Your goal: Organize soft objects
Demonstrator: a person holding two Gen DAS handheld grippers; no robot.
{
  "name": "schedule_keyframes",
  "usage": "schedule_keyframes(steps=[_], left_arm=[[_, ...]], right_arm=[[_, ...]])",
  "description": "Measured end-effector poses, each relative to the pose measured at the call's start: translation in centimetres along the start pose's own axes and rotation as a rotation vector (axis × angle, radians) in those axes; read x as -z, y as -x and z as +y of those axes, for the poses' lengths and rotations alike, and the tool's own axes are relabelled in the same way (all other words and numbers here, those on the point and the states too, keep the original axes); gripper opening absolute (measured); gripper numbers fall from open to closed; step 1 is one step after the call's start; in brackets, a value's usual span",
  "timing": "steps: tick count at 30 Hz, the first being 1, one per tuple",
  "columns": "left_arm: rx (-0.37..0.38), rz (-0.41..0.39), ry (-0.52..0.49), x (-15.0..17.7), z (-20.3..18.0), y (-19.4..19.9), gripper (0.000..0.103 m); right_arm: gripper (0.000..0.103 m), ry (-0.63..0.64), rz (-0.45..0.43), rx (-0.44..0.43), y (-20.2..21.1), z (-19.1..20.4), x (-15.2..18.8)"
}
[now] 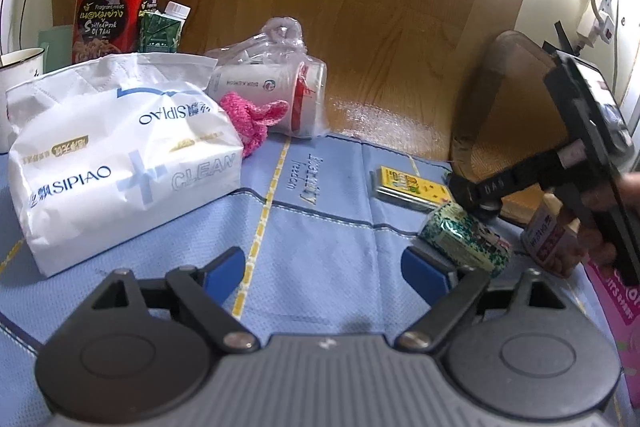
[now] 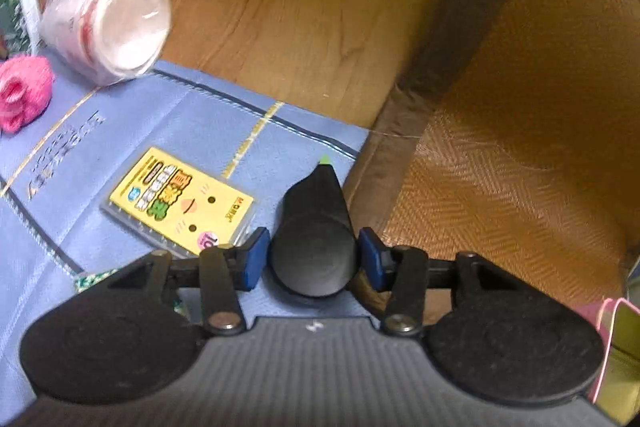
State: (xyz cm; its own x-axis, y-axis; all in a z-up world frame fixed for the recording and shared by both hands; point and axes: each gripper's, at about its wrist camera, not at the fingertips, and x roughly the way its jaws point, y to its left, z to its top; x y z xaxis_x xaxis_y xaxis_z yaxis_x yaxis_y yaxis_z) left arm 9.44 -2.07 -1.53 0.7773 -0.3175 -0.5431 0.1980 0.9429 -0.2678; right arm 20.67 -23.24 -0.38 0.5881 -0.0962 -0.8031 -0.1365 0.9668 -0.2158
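Observation:
In the right wrist view my right gripper [image 2: 314,257] is shut on a black tapered object [image 2: 316,219] with a green tip, both blue pads against its sides, at the corner of the blue cloth [image 2: 192,115] beside a woven basket [image 2: 520,75]. My left gripper [image 1: 325,271] is open and empty above the blue cloth [image 1: 320,211]. A white tissue pack [image 1: 120,155] lies to its left on the cloth. A pink knitted piece [image 1: 252,119] rests behind the pack. The left wrist view shows the right gripper [image 1: 476,195] at the right, by the basket [image 1: 512,115].
A cup wrapped in clear plastic [image 1: 280,87] lies on its side at the cloth's far edge. A red tin [image 1: 116,7] and a green carton [image 1: 160,31] stand at the back left. A yellow pack [image 1: 412,187], a green patterned packet [image 1: 464,239] and a small bottle [image 1: 544,231] lie at the right.

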Motion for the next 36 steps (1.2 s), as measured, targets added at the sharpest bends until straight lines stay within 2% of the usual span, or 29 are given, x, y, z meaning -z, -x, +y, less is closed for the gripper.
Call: schedule_keyframes(steps=[3,8,11,14,17,20,24,29,33,36], left_arm=[[0.0,-0.008,0.02,-0.1,0.3,0.2,0.088],[0.008,-0.008,0.047,-0.1,0.9,0.3,0.088],[0.017,-0.021,0.037,0.0,0.7,0.5,0.088],[0.034,-0.042,0.008,0.2,0.3,0.8,0.088],[0.058,-0.064,-0.03,0.4,-0.4,1.2,0.088],[0.082,-0.064,-0.066,0.5,-1.2,1.4,0.088],[0.171,0.011,-0.025,0.9,-2.2,2.3,0.088],[0.36,0.128,0.005,1.9,-4.8,5.0,0.088],[0.436,0.212,0.0,2.3,-6.4,5.4,0.081],[0.48,0.275,0.033,2.7,-6.7,4.9,0.081]], right_arm=[[0.051,0.038,-0.024,-0.061,1.7,1.2,1.4],[0.051,0.152,-0.09,-0.125,6.2,4.9,6.3],[0.051,0.163,-0.138,-0.119,8.5,5.3,9.3],[0.051,0.095,-0.225,-0.102,11.2,4.2,12.4],[0.051,-0.013,-0.317,-0.149,14.5,3.1,16.0],[0.051,-0.064,-0.386,-0.175,16.7,3.5,19.8],[0.051,-0.13,-0.452,-0.169,17.9,3.9,23.6],[0.051,-0.168,-0.461,-0.171,17.5,3.8,24.8],[0.051,-0.145,-0.492,-0.164,17.8,4.2,25.4],[0.051,-0.114,-0.523,-0.146,18.1,4.8,26.2]])
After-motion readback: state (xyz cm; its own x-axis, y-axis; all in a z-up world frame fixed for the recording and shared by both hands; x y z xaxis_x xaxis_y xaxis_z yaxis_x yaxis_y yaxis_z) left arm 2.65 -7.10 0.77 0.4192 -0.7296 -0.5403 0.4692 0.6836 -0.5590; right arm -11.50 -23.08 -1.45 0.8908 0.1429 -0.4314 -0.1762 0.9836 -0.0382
